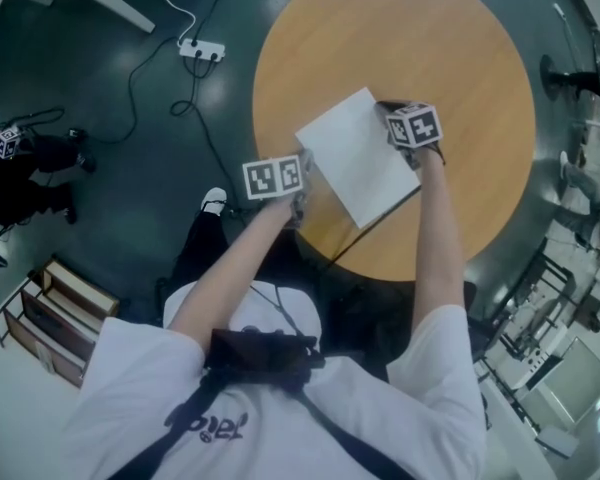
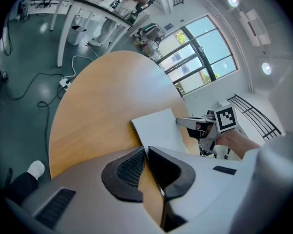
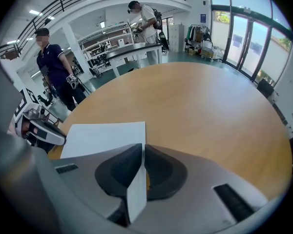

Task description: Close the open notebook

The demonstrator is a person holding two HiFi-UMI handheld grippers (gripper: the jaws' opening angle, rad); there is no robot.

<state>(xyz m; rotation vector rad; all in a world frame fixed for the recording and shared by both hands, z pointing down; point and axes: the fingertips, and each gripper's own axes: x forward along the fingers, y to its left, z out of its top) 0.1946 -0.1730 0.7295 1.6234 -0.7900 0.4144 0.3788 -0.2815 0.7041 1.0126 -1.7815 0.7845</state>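
A notebook (image 1: 355,153) lies open on the round wooden table (image 1: 460,58), its white page up and a dark cover edge showing at its near side. My left gripper (image 1: 298,203) is at the notebook's near left corner. In the left gripper view that gripper (image 2: 145,152) is shut, with a thin edge of the notebook (image 2: 158,128) pinched between its pads. My right gripper (image 1: 400,128) is at the far right corner. In the right gripper view it (image 3: 142,152) is shut on a white sheet of the notebook (image 3: 105,133), which stands on edge between its jaws.
The table's near rim lies just behind the notebook. On the floor are a power strip (image 1: 202,50) with cables, wooden crates (image 1: 55,318) and my shoe (image 1: 214,201). A person in dark clothes (image 3: 53,67) stands beyond the table, and another works at a bench (image 3: 146,18).
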